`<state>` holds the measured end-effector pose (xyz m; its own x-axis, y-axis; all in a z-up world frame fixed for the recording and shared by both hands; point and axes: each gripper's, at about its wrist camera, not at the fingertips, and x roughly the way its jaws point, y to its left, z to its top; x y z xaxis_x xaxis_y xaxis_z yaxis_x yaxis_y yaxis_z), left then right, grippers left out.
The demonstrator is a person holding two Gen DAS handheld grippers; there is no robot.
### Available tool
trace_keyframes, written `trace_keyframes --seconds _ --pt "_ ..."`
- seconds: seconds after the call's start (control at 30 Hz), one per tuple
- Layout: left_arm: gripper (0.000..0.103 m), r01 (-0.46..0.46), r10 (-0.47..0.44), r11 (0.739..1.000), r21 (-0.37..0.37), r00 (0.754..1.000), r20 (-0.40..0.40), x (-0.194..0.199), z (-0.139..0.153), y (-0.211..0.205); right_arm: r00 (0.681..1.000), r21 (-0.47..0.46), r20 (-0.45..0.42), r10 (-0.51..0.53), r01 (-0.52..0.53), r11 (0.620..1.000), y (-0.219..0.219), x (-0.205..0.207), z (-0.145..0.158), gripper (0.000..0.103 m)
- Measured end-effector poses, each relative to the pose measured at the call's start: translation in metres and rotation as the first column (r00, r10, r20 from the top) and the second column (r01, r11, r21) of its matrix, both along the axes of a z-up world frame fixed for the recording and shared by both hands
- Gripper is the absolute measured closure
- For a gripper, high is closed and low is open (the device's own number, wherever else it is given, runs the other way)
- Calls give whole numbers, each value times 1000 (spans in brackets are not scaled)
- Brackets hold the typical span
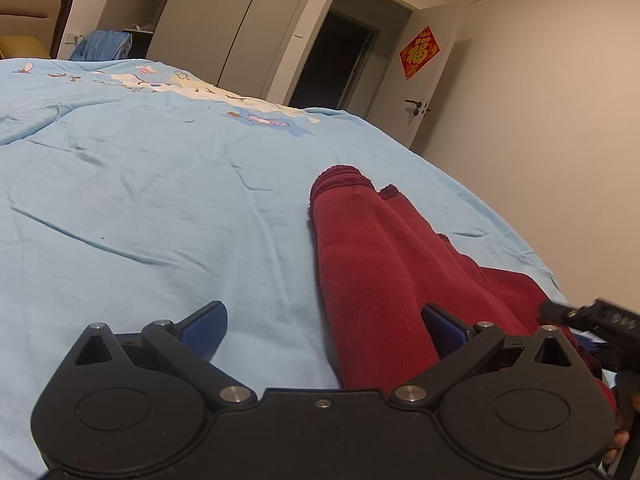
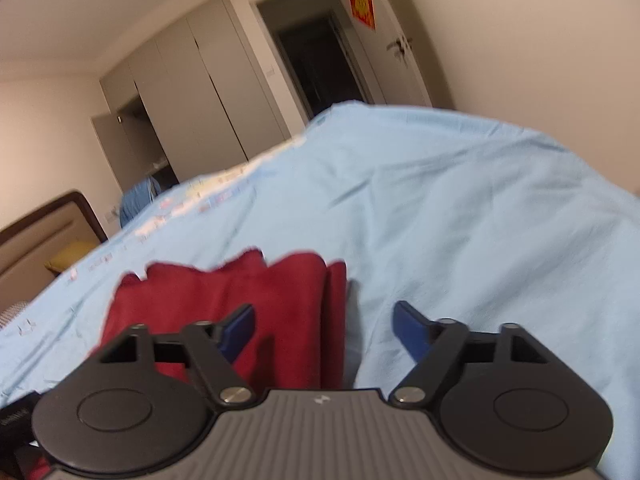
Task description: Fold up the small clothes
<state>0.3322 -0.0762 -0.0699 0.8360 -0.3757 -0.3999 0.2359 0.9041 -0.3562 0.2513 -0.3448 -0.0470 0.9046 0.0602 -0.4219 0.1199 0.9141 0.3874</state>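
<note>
On the blue bed sheet (image 1: 160,184): dark red garment (image 1: 372,264), folded lengthwise.
Left hand-held gripper (image 1: 324,326) spread wide, straddling the garment's near end; right hand-held gripper (image 2: 324,330) likewise released, grasping nothing. At two o'clock, red door decoration (image 1: 419,53) bearing a gold "福".

A light blue bedspread (image 1: 160,184), grey wardrobe (image 1: 224,12), open door (image 1: 432,64) with red decoration (image 1: 419,52).

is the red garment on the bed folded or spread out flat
Folded. The red garment lies on the blue bedsheet as a narrow, layered strip, with several stacked edges showing at its far end. Neither gripper is holding it.
</note>
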Motion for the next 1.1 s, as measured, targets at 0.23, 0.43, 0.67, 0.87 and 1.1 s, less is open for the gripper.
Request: trace_keyframes --seconds 0.23,0.43,0.67,0.87,1.1 --pt "1 0 0 1000 2 1000 8 -1 -1 -1 999 -11 21 44 -43 999 8 -13 -13 51" --pt "1 0 0 1000 2 1000 7 -1 -1 0 998 -14 29 56 -56 998 12 -18 -13 63" --pt "1 0 0 1000 2 1000 8 -1 -1 -1 998 -23 30 58 -58 998 15 -20 -13 67" --pt "1 0 0 1000 2 1000 8 -1 -2 -1 998 -24 30 58 -58 998 15 -20 -13 67" --pt "1 0 0 1000 3 1000 8 -1 -2 -1 998 -31 32 57 -56 998 16 -19 -13 67"
